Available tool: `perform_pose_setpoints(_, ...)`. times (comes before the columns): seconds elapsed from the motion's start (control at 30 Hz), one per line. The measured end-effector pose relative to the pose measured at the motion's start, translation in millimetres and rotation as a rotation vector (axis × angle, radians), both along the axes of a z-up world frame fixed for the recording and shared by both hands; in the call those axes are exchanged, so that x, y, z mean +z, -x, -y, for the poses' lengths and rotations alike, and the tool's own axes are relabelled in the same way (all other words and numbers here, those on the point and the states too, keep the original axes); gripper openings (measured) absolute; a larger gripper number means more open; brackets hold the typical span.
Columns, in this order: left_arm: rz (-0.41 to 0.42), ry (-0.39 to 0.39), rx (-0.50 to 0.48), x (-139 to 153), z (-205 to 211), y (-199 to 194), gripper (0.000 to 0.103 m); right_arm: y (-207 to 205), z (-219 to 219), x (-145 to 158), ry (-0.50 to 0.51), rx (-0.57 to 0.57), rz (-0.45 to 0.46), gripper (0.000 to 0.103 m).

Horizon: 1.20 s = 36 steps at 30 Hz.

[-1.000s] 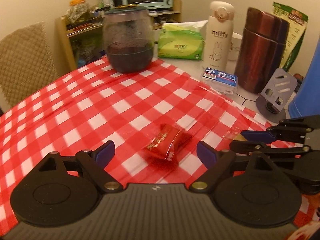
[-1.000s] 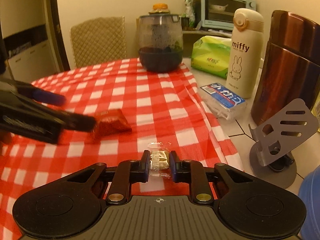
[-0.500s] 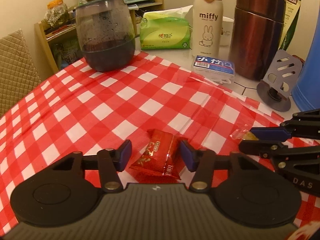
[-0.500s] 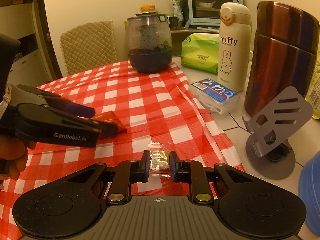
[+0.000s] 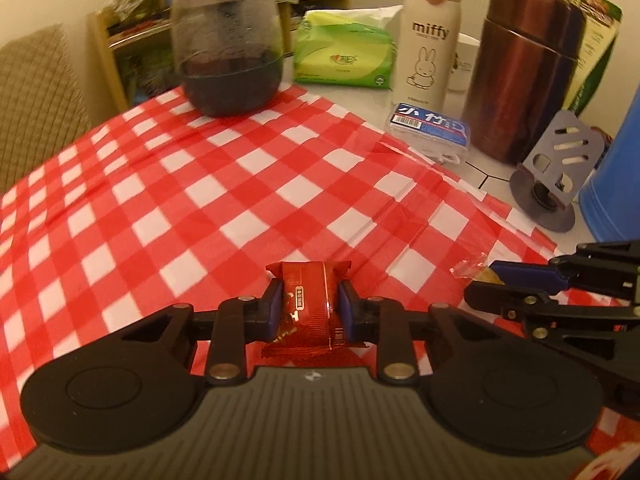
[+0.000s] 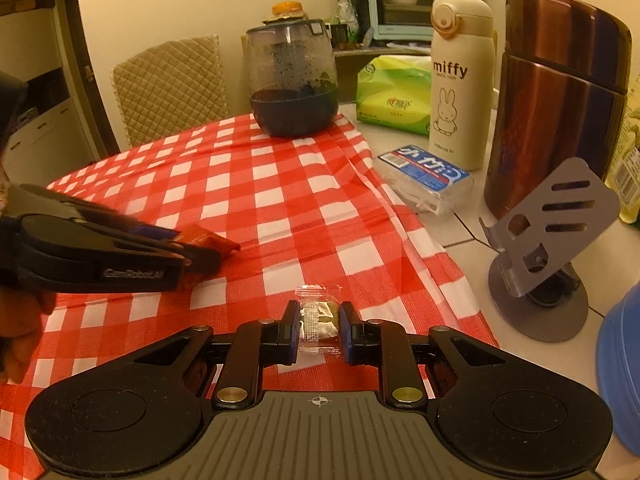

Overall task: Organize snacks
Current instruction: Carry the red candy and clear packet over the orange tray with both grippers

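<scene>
The left tool [image 5: 308,312] has closed from wide open onto the red snack packet [image 5: 310,300]

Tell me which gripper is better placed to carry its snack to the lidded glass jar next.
Left, marginally. The left gripper, shut on the red foil snack packet, faces the jar head-on; the right gripper, holding the clear-wrapped candy, sits nearer the cloth's edge.

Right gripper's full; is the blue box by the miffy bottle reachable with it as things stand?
Probably not: the right gripper is shut on a clear candy. The path to the blue box looks open.
</scene>
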<state>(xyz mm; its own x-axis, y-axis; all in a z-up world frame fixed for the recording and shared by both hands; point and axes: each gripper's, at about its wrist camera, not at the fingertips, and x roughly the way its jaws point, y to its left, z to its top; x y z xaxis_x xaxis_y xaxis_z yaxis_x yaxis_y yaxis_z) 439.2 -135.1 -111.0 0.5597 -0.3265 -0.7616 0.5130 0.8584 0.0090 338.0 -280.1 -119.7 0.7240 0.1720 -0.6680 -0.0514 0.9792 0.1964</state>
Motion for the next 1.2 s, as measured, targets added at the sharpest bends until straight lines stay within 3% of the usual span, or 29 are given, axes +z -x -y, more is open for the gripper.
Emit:
perform_pose_setpoints(0.3, -0.029, 0.039, 0.085, 21.3, -7.8, 41.9, 0.026, 18.7, -0.3, 25.9, -0.01, -0.001, -0.006, 0.021)
perform_pose_setpoints(0.5, 0.003, 0.043, 0.117, 48.3, -12.7, 78.5, 0.026, 39.6, -3.4, 49.7, -0.012, 0.005, -0.014, 0.021)
perform_pose_setpoints(0.87, 0.054, 0.099, 0.19, 100.9, -32.6, 161.0, 0.026, 99.4, -18.7, 106.0, -0.014, 0.034, -0.01, 0.021)
perform_pose_setpoints(1.2, 0.067, 0.132, 0.244, 127.4, -58.8, 240.0, 0.026, 161.5, -42.0, 138.5, -0.015, 0.071, 0.007, 0.021)
